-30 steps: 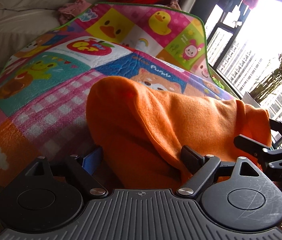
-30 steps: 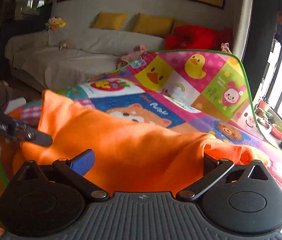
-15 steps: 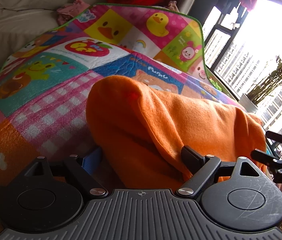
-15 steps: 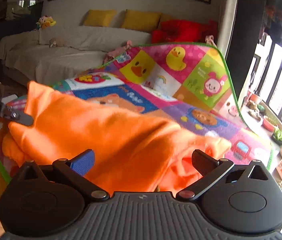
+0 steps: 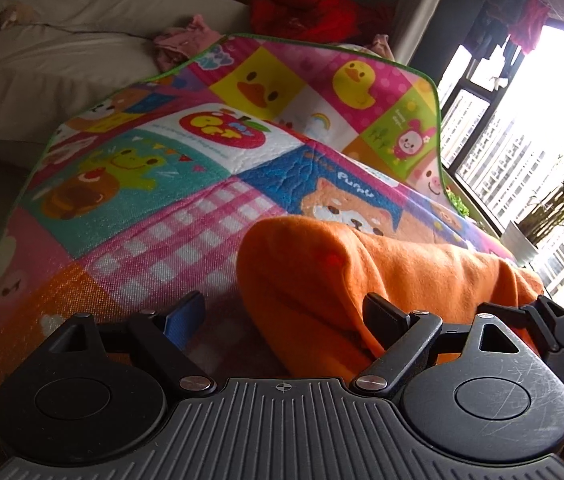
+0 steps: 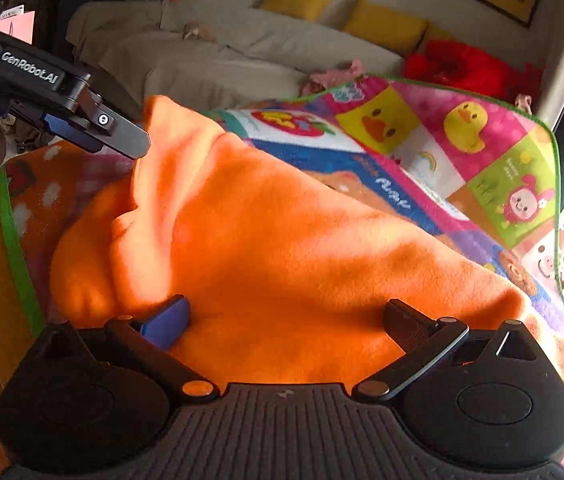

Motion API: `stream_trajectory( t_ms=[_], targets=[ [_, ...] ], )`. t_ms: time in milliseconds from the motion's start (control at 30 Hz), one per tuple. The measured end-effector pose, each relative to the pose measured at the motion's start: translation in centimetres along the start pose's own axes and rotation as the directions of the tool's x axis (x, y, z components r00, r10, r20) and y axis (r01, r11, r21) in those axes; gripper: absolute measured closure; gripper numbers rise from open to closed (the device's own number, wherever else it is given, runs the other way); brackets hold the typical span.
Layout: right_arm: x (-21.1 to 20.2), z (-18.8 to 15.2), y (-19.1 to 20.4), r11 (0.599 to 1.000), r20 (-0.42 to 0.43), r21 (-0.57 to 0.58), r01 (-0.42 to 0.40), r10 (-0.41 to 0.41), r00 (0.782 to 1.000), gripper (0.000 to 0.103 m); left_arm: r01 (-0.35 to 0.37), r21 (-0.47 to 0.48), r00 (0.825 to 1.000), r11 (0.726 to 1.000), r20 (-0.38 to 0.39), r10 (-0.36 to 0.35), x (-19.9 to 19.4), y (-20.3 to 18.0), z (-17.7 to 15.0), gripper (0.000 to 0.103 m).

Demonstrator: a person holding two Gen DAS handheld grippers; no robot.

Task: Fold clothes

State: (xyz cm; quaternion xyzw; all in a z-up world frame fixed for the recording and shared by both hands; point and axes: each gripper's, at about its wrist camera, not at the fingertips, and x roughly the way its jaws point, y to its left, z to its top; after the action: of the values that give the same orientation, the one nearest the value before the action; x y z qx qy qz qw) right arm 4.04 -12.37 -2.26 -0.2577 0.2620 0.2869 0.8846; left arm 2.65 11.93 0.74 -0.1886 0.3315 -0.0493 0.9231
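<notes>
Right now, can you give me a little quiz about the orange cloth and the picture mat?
1. True or false: the orange cloth lies on a plain white sheet.
2. Which animal is printed on the pink spotted square near the far corner of the play mat? A) an elephant B) a yellow duck C) a fish
3. Fill the gap: the jaws of the left hand-held gripper and the right hand-held gripper both stand wide ____, with orange cloth bulging between them.

Key: 1 false, it lies on the colourful cartoon mat. 2 B. 3 open.
</notes>
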Motion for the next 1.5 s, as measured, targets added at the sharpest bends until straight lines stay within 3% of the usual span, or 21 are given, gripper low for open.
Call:
stream_trajectory(
  t_ms=[100, 233, 300, 400, 467, 567, 733, 1067, 1167, 1233, 1300, 1400, 1500],
  targets=[
    [-2.1, 1.1, 0.4, 0.998, 0.078, -0.055, 0.021, -0.017, 0.997, 0.000, -0.013, -0.005, 1.000, 1.000, -0.005, 0.013, 0.2, 0.2, -0.1, 0.013],
    [-4.4, 2.7, 1.6, 0.994, 0.154, -0.058, -0.091, 0.099, 0.983, 0.000, -0.032, -0.011, 0.999, 0.999, -0.007, 0.032, 0.5, 0.4, 0.0, 0.013],
    [-3.5, 2.5, 3.2, 0.988, 0.122, -0.079, -0.131, 0.140, 0.983, 0.000, -0.034, -0.011, 0.999, 0.999, -0.010, 0.034, 0.6, 0.3, -0.1, 0.013],
    [-1.9, 2.2, 5.3, 0.979, 0.068, -0.101, -0.175, 0.182, 0.981, 0.012, -0.036, -0.005, 0.999, 0.999, -0.009, 0.036, 0.5, 0.2, -0.1, 0.012],
    [-0.6, 1.9, 6.1, 0.978, 0.028, -0.101, -0.183, 0.186, 0.982, 0.014, -0.034, -0.004, 0.999, 0.999, -0.004, 0.034, 0.4, 0.3, -0.1, 0.012],
    [-0.5, 1.7, 6.4, 0.980, 0.036, -0.105, -0.167, 0.172, 0.984, 0.014, -0.037, -0.010, 0.999, 0.999, 0.003, 0.037, 0.2, 0.5, 0.0, 0.012],
    [-0.4, 1.3, 5.6, 0.984, 0.039, -0.056, -0.167, 0.169, 0.985, 0.029, -0.036, -0.009, 0.999, 0.999, 0.004, 0.036, 0.0, 0.5, 0.0, 0.012],
    [-0.9, 1.1, 6.8, 0.977, 0.021, -0.151, -0.151, 0.156, 0.988, 0.021, 0.002, -0.006, 1.000, 1.000, 0.004, -0.002, 0.0, 0.2, -0.1, 0.010],
    [-0.6, 1.0, 5.7, 0.985, 0.018, -0.117, -0.128, 0.131, 0.991, 0.034, 0.004, -0.009, 1.000, 1.000, 0.001, -0.004, 0.0, 0.4, -0.3, 0.010],
    [-0.6, 0.8, 4.8, 0.990, 0.018, -0.092, -0.111, 0.113, 0.993, 0.052, 0.002, -0.012, 1.000, 1.000, 0.002, -0.002, 0.0, 0.5, -0.2, 0.010],
    [-0.9, 0.6, 3.8, 0.993, 0.029, -0.045, -0.108, 0.109, 0.994, 0.061, 0.001, -0.016, 1.000, 1.000, 0.003, -0.001, -0.1, 0.6, -0.1, 0.010],
    [-1.1, 0.5, 0.4, 0.978, 0.033, 0.141, -0.155, 0.152, 0.988, 0.068, 0.007, -0.010, 1.000, 1.000, 0.002, -0.007, -0.1, 0.4, -0.2, 0.010],
    [-1.1, -0.5, -3.8, 0.916, 0.034, 0.356, -0.186, 0.186, 0.982, 0.069, 0.021, -0.004, 1.000, 1.000, 0.005, -0.021, -0.3, 0.1, -0.2, 0.010]
  ],
)
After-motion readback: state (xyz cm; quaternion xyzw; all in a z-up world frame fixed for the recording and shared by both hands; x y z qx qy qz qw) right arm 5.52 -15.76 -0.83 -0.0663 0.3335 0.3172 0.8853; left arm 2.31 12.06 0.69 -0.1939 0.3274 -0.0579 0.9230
